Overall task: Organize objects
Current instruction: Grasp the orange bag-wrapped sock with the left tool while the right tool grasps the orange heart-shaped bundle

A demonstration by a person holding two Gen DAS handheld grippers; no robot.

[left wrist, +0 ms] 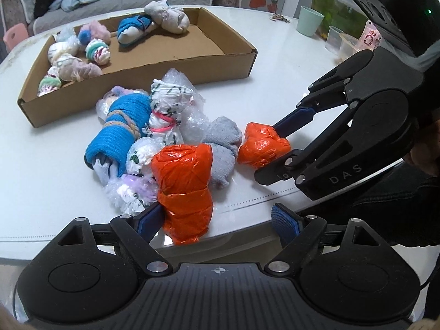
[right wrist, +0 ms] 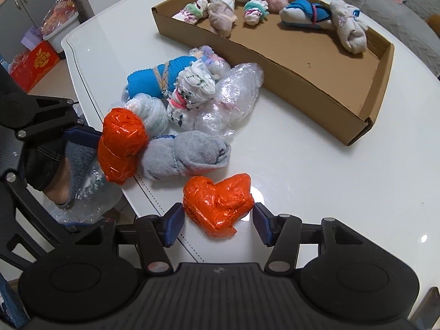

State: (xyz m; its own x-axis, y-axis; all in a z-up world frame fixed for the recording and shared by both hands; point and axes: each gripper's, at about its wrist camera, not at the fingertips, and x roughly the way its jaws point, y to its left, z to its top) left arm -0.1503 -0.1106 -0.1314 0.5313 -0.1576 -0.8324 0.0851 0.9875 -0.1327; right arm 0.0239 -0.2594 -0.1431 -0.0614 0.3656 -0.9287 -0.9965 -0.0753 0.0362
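Nearest the lens in the left wrist view, the left gripper (left wrist: pixel 217 221) fills the bottom of the frame, its jaws standing wide; the larger orange bundle (left wrist: pixel 184 189) sits between them, against the left pad, with the right pad clear of it. That bundle lies at the lower edge of a heap of wrapped rolls in the middle of the white surface (left wrist: pixel 55 187): a blue roll (left wrist: pixel 121 134) tied with braided cord, a white patterned roll (left wrist: pixel 165 110) with a pink band, clear plastic-wrapped pieces, and a grey roll (left wrist: pixel 222 148) touching the orange bundle's right side.

At centre right of that frame the right gripper (left wrist: pixel 275 148) reaches in from the right. In the right wrist view it (right wrist: pixel 217 222) sits at the bottom, its jaws narrowed onto the smaller orange bundle (right wrist: pixel 217 206), both blue pads against its sides while it rests on the surface, just below the grey roll.

A shallow cardboard box (left wrist: pixel 137 68) lies across the upper left of the left wrist view, beyond the heap, with several rolled bundles inside, mostly at its left end and far side. A pale green cup (left wrist: pixel 309 20) stands at upper right.
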